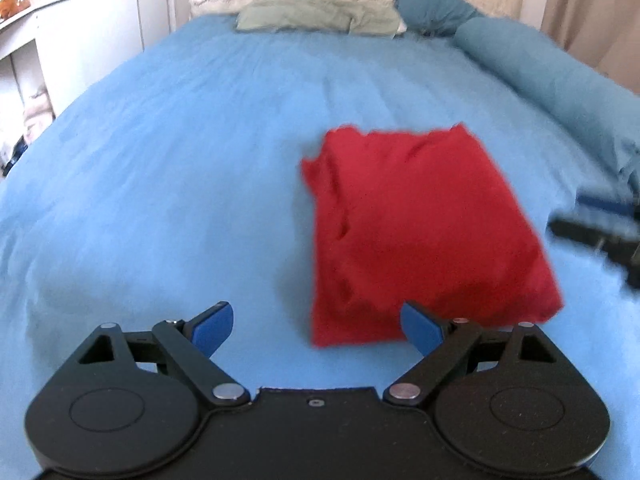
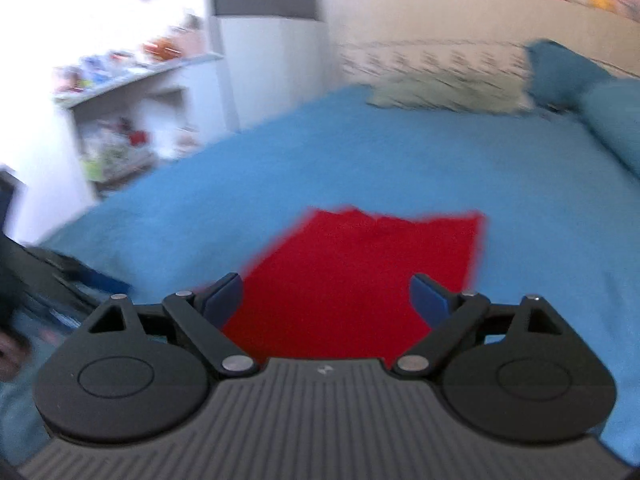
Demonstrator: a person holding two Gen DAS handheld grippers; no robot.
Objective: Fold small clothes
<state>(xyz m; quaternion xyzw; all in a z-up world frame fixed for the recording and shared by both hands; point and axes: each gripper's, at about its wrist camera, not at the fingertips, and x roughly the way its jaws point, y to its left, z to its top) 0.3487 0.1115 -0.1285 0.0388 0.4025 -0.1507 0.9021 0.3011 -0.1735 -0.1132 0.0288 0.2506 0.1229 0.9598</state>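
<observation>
A red garment (image 1: 424, 232) lies folded into a rough rectangle on the blue bedsheet (image 1: 180, 168). My left gripper (image 1: 316, 326) is open and empty, just in front of the garment's near left corner. The other gripper shows blurred at the right edge of the left wrist view (image 1: 600, 236). In the right wrist view the red garment (image 2: 360, 272) lies straight ahead, and my right gripper (image 2: 326, 300) is open and empty above its near edge. The left gripper shows blurred at the left edge of that view (image 2: 60, 280).
Pillows lie at the head of the bed: a grey-green one (image 1: 320, 16), a teal one (image 1: 432, 4) and a long teal bolster (image 1: 552, 80) along the right side. White shelves with small items (image 2: 120, 120) stand to the left of the bed.
</observation>
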